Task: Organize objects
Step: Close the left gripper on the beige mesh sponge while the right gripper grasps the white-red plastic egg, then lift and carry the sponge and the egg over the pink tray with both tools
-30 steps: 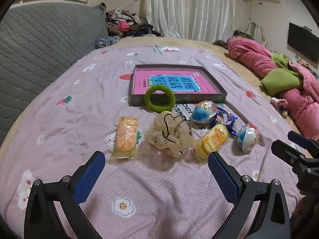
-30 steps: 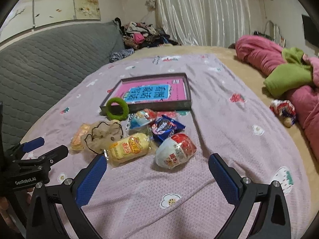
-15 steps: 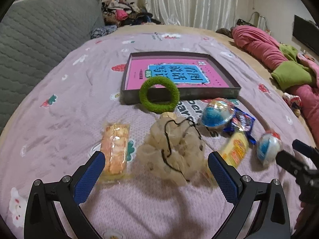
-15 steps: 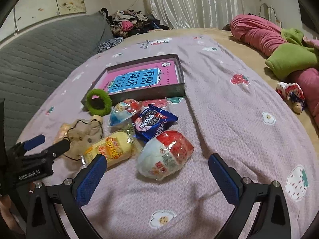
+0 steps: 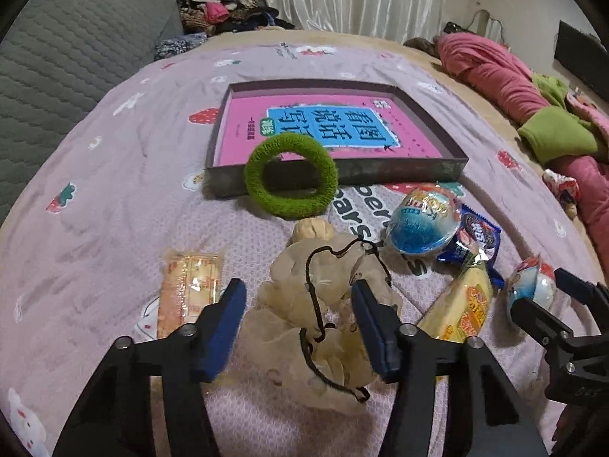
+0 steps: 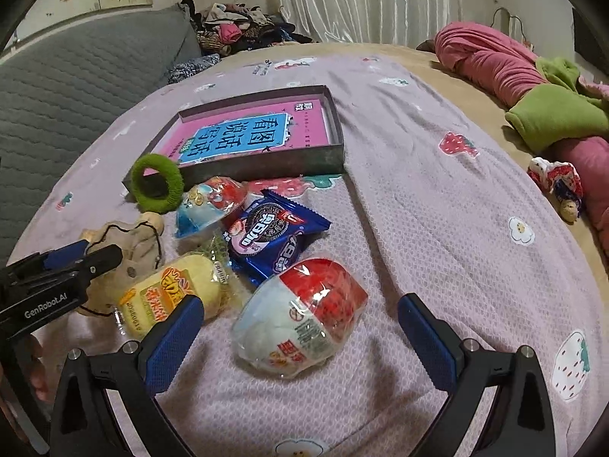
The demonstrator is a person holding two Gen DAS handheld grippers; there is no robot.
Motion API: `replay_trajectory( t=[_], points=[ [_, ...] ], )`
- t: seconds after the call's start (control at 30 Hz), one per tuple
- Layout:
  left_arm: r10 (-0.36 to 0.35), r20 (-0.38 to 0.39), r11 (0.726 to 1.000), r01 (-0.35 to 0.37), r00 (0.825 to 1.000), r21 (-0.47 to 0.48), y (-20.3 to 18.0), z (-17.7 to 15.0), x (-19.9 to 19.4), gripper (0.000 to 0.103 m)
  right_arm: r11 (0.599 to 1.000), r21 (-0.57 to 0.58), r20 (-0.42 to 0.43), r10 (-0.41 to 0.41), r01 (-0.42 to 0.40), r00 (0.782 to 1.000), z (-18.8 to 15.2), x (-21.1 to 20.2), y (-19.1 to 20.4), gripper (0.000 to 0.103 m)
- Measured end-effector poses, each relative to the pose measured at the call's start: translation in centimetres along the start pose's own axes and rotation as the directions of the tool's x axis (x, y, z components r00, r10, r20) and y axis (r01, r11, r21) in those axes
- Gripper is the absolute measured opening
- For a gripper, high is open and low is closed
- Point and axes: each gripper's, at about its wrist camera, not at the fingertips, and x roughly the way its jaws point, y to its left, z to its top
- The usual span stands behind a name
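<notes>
Left gripper (image 5: 298, 316) has its blue pads closing in on the beige mesh pouch (image 5: 323, 304); the jaws have just been narrowing from full width, the pouch bunched between them, though whether the pads already press the fabric I can't tell; the gripper tips steeply down from the bottom edge of its view. The pouch's black drawstring loops over its top, its long axis running from bottom centre up toward the frame's middle, a knotted end pointing at the green fuzzy ring (image 5: 291, 175); that ring leans against the near wall of the shallow grey box (image 5: 399, 171), which holds a pink and blue book. Left of the pouch lies an orange snack packet (image 5: 188, 297), lengthwise up the frame; right of it a yellow snack packet (image 5: 462, 304), slanting to upper right.

Right gripper (image 6: 300, 323) stands wide open, pads either side of the red and white egg-shaped toy (image 6: 304, 320) without touching it; the egg lies on the lilac bedspread (image 6: 437, 228), red end toward upper right. Beyond it sits the blue Oreo packet (image 6: 270, 238), then a blue and red egg toy (image 6: 209, 205).

Against a second ago both views sit lower and closer; pouch and egg loom much larger, and the left jaws, then spread wide, stand far narrower.
</notes>
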Motion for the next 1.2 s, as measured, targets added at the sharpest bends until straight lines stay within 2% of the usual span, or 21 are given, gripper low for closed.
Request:
replay_trajectory(
  t=[0.07, 0.17, 0.23, 0.3, 0.43, 0.5, 0.73, 0.93, 1.2],
  points=[
    [-0.009, -0.005, 1.000, 0.009, 1.000, 0.007, -0.2, 0.0, 0.3, 0.053, 1.000, -0.010, -0.014, -0.007, 0.007, 1.000, 0.0, 0.4, 0.3, 0.103],
    [-0.005, -0.003, 1.000, 0.005, 1.000, 0.023, -0.5, 0.1, 0.6, 0.036, 1.000, -0.017, -0.023, -0.006, 0.006, 1.000, -0.1, 0.9, 0.5, 0.102],
    [-0.009, -0.005, 0.999, 0.010, 1.000, 0.030, -0.5, 0.1, 0.9, 0.027, 1.000, -0.016, -0.031, -0.007, 0.006, 1.000, -0.1, 1.3, 0.6, 0.095],
    [-0.021, -0.010, 0.999, 0.021, 1.000, 0.029, -0.5, 0.2, 1.1, 0.021, 1.000, -0.016, -0.044, 0.002, -0.002, 0.999, -0.1, 1.6, 0.6, 0.081],
    [-0.015, -0.015, 0.999, 0.016, 1.000, 0.052, -0.9, 0.3, 1.5, 0.015, 1.000, -0.015, -0.050, 0.007, -0.008, 0.999, -0.2, 2.1, 0.5, 0.073],
    [-0.023, -0.022, 0.998, 0.024, 1.000, 0.052, -1.0, 0.3, 1.6, 0.012, 1.000, -0.021, -0.043, 0.001, -0.002, 0.999, -0.2, 2.0, 0.4, 0.062],
    [-0.058, -0.038, 0.998, 0.059, 0.998, 0.038, -0.8, 0.3, 1.8, 0.008, 0.998, -0.060, -0.019, 0.001, -0.003, 1.000, -0.2, 1.1, 0.5, 0.060],
    [-0.082, -0.029, 0.996, 0.083, 0.996, 0.015, -0.5, 0.4, 1.3, 0.007, 0.998, -0.058, 0.033, 0.034, -0.032, 0.999, 0.2, -0.6, 0.4, 0.060],
    [-0.113, -0.008, 0.993, 0.113, 0.994, -0.020, -0.1, 0.2, -0.1, 0.007, 0.995, -0.062, 0.056, 0.078, -0.075, 0.995, 0.3, -1.3, 0.7, 0.060]
  ],
)
